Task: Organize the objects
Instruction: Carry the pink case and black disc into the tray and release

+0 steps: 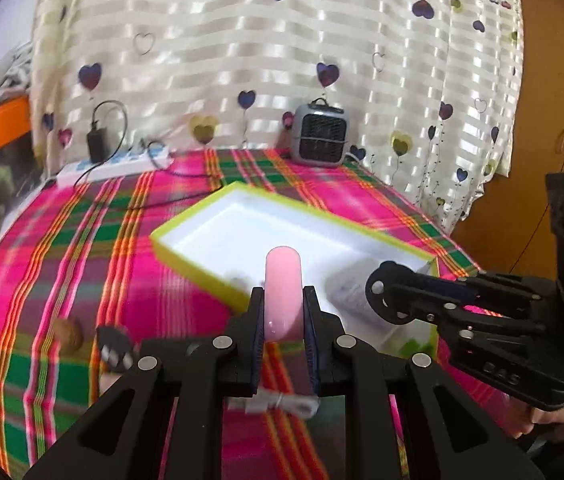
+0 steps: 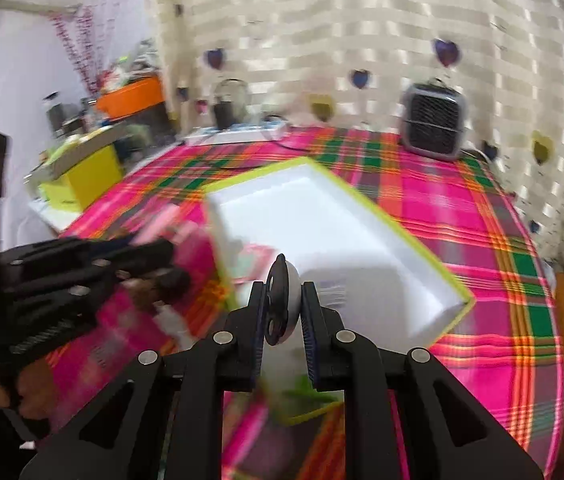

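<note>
At the bottom centre of the left wrist view we see the left gripper (image 1: 282,312) clamped on a smooth pink rounded-end tube (image 1: 283,280), its black fingers pressed against both sides so the tube stands up between them and pokes out past the tips. Behind it, in the middle of the frame, lies a shallow white tray with a lime-green rim (image 1: 186,258) on a pink, green and orange plaid tablecloth (image 1: 82,264). At the right edge of that frame the right gripper (image 1: 378,296) reaches in over the tray's near end.

In the right wrist view we find the right gripper (image 2: 282,312) at bottom centre, its jaws closed on a small white rounded object with a black disc-shaped face (image 2: 280,300); blur keeps us from telling what it is, though it looks like a small clip or cap. The same tray (image 2: 454,280) sits just beyond it, slanting from centre to lower right. The left gripper (image 2: 162,256) comes in from the left of this frame, a hand (image 2: 22,384) visible beneath it.

At the upper right of both views a small grey desk fan with a dark grille (image 1: 320,136) stands before a cream striped curtain with heart prints (image 1: 242,40). A white power strip (image 1: 118,166) lies at the cloth's far left edge.
</note>
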Available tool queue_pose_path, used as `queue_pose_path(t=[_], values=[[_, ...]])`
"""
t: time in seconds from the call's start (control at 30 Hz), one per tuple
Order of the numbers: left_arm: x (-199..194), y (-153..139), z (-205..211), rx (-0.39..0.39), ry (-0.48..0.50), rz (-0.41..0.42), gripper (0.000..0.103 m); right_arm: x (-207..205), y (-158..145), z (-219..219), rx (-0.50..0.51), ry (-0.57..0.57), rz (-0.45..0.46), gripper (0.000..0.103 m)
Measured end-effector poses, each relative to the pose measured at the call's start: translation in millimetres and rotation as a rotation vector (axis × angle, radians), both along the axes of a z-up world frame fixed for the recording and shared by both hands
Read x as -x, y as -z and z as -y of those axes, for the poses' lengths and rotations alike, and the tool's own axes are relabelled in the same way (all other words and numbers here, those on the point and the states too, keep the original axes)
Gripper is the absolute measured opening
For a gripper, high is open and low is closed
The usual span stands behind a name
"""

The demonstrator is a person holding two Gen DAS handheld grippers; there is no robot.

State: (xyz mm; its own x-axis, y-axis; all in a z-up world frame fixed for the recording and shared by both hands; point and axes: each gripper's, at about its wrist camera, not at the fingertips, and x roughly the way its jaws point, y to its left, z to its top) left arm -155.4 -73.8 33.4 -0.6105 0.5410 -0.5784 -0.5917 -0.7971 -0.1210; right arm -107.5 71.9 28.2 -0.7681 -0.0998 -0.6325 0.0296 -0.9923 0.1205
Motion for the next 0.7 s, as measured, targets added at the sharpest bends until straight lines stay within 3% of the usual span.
queue_pose_path(t=[0.3, 0.43, 0.7], values=[[21, 15, -42, 0.023, 0.082, 0.072, 0.016, 15, 13, -28, 0.008, 0.097, 0.039, 0.018], [28, 23, -51, 0.046, 0.076, 0.096, 0.016, 18, 15, -31, 0.012, 0.111, 0.040, 0.018], [33, 25, -53, 0.016, 0.070, 0.111, 0.017, 18, 17, -41, 0.061, 0.129, 0.031, 0.018]])
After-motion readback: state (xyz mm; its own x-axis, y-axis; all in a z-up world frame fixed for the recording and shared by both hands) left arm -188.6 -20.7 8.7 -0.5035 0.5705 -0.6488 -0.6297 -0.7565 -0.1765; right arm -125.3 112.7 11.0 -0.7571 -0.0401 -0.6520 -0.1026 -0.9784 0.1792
